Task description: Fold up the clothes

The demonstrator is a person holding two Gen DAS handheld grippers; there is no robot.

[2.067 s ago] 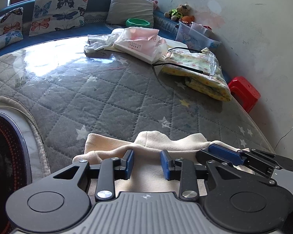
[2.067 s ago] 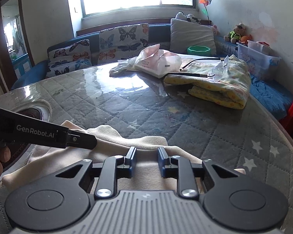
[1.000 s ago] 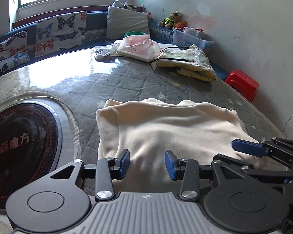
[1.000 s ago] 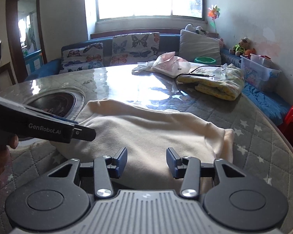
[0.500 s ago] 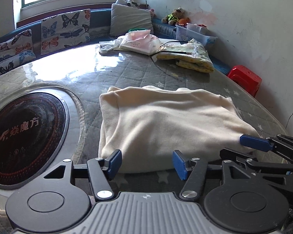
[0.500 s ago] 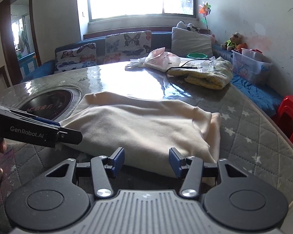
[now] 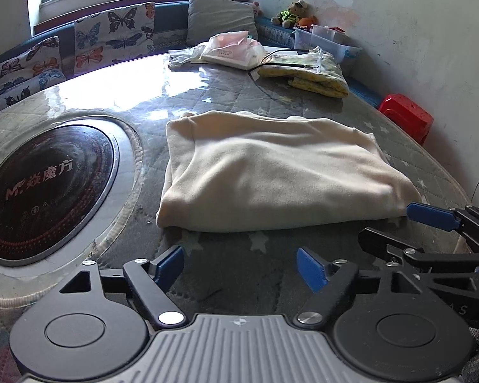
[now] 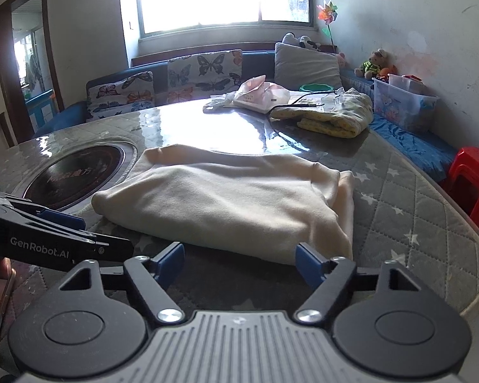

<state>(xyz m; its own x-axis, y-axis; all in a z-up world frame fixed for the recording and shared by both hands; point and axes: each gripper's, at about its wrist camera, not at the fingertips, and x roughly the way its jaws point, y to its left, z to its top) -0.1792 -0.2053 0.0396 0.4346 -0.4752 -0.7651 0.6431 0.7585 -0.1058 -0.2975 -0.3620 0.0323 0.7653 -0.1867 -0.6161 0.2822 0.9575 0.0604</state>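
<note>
A cream garment (image 7: 271,172) lies folded into a thick rectangle on the grey quilted table cover (image 7: 233,99); the right wrist view shows the same cream garment (image 8: 226,201) from its other near corner. My left gripper (image 7: 241,266) hangs just short of its near edge, jaws opening, with only bare cover between the blue pads. My right gripper (image 8: 239,260) is also back from the cloth, jaws opening with nothing in them. Each gripper shows at the side of the other's view.
A round black cooktop (image 7: 44,188) is set into the table at the left. At the far side lie a folded yellow blanket (image 7: 313,73), a cable and plastic bags (image 7: 230,51). A cushioned bench, a plastic box and a red stool (image 7: 405,115) stand beyond the edge.
Both grippers have pulled back off the cream garment toward the near table edge and their jaws have spread wider. The garment lies still, folded.
</note>
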